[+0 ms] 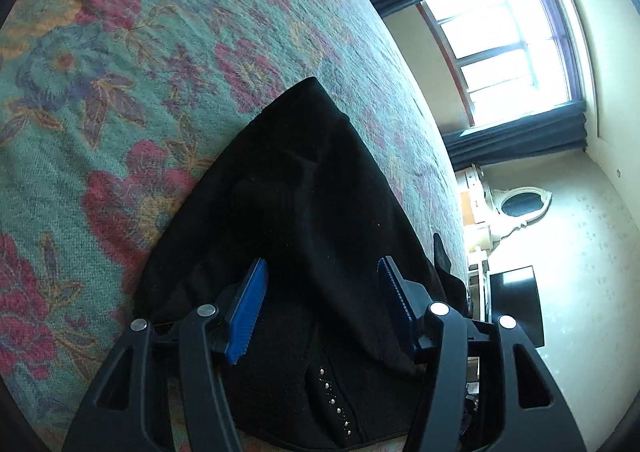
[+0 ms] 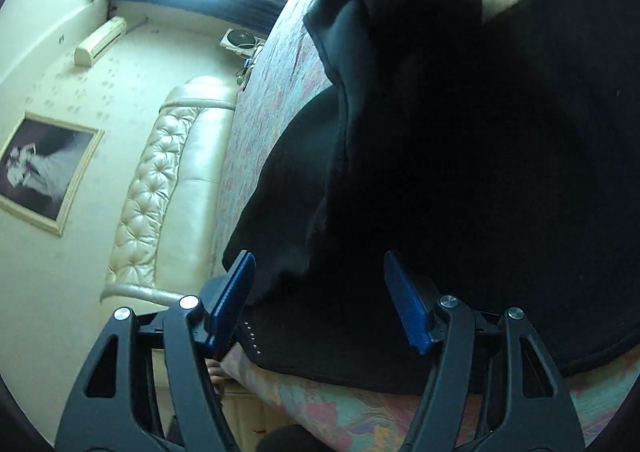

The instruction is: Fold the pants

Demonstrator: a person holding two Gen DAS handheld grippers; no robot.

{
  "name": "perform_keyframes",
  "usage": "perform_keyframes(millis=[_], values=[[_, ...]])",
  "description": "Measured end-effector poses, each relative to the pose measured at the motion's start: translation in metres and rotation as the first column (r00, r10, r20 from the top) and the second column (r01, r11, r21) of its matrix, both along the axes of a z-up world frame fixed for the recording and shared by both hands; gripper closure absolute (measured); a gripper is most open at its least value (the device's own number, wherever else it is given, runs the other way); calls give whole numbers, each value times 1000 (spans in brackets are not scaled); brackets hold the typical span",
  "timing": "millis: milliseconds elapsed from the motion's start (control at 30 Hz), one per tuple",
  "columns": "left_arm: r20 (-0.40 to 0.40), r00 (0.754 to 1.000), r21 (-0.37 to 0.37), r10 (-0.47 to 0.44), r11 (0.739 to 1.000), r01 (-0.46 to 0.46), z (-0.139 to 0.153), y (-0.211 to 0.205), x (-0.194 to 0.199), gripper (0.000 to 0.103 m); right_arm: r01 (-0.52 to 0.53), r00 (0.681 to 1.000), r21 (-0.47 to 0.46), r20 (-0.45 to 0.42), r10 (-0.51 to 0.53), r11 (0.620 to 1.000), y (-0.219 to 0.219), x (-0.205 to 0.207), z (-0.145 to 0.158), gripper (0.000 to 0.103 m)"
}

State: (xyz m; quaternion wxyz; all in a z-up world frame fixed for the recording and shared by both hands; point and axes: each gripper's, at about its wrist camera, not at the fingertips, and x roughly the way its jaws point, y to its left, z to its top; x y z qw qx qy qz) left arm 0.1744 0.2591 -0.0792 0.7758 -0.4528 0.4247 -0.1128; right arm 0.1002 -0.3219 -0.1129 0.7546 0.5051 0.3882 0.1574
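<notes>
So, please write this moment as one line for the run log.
task: fold pants | black pants partly folded on floral bedspread | left gripper open over pants | right gripper open over pants

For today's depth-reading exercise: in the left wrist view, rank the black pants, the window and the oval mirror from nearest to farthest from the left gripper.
1. Black pants: between the open fingers of the left gripper, on the floral bedspread.
2. Oval mirror: right, past the bed's edge.
3. Window: upper right, far wall.
</notes>
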Motion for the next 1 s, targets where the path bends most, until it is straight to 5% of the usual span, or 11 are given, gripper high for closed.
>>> perform_keyframes(millis=[300,367,433,500,567,600,700,1000], values=[[3,999,-4,32,999,-32,0,2,12,37,81,997,117,-17,-79,990,19,20,-18,36],[4,1000,-1,31,1000,-31,0,1,16,37,92,996,88,-24,-90,992,22,23,-19,46],[-4,1000,22,19,1000,-19,0,-2,19,37,76,997,69,-40,-73,995,26,30,-19,81],[-13,1000,60,10,998,-9,2,-7,22,49,74,995,68,-68,-69,995,27,31,-27,93],[-52,999,88,2,996,2,-1,-11,28,86,78,994,75,-82,-71,994,26,31,-35,93],[-59,998,63,0,998,3,-5,-9,30,90,79,994,78,-84,-73,994,26,30,-37,93],[-56,998,-16,16,1000,-16,-12,-1,29,92,78,994,77,-76,-73,994,24,28,-34,93],[57,998,-12,39,999,-39,29,-2,3,94,51,999,63,6,-51,997,24,20,-7,96]])
